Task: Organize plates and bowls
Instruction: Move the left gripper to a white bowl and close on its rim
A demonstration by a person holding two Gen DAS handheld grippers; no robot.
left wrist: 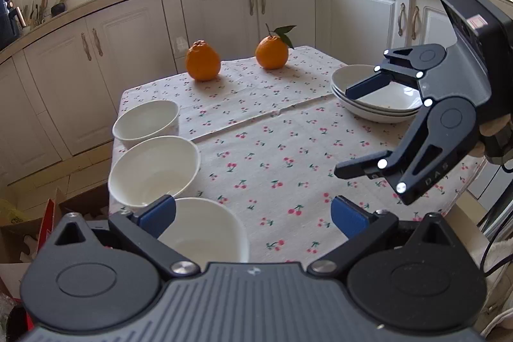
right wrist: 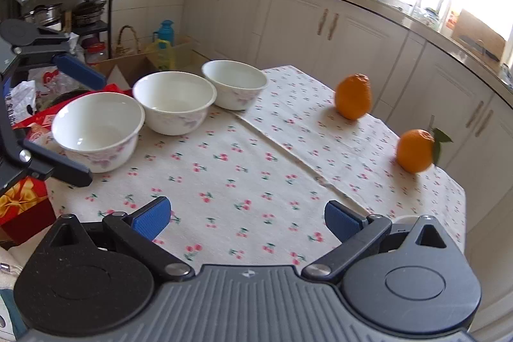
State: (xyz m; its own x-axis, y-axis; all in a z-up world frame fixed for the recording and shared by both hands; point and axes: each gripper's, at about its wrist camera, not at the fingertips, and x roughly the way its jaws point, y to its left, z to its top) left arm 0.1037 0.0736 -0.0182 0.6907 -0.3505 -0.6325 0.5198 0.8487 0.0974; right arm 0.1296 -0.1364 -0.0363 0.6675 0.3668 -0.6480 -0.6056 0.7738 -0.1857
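Three white bowls stand in a row along the table's left edge: far bowl (left wrist: 147,120), middle bowl (left wrist: 154,169), near bowl (left wrist: 205,229). The right wrist view shows them too: near bowl (right wrist: 96,124), middle bowl (right wrist: 174,100), far bowl (right wrist: 235,82). My left gripper (left wrist: 253,217) is open just behind the near bowl, its left pad beside the rim. Stacked white deep plates (left wrist: 378,98) sit at the right. My right gripper (left wrist: 348,132) hangs open and empty by them, its upper finger over the top plate. Seen from the right wrist, the right gripper (right wrist: 247,220) is above bare cloth and the left gripper (right wrist: 96,129) is open.
Two oranges (left wrist: 202,61) (left wrist: 272,53) rest at the table's far side, on a cherry-print cloth (left wrist: 272,156). White cabinets (left wrist: 288,15) ring the table closely. Cardboard boxes and bags (right wrist: 38,104) crowd the floor past the bowls' edge, with a red gift box (right wrist: 22,207).
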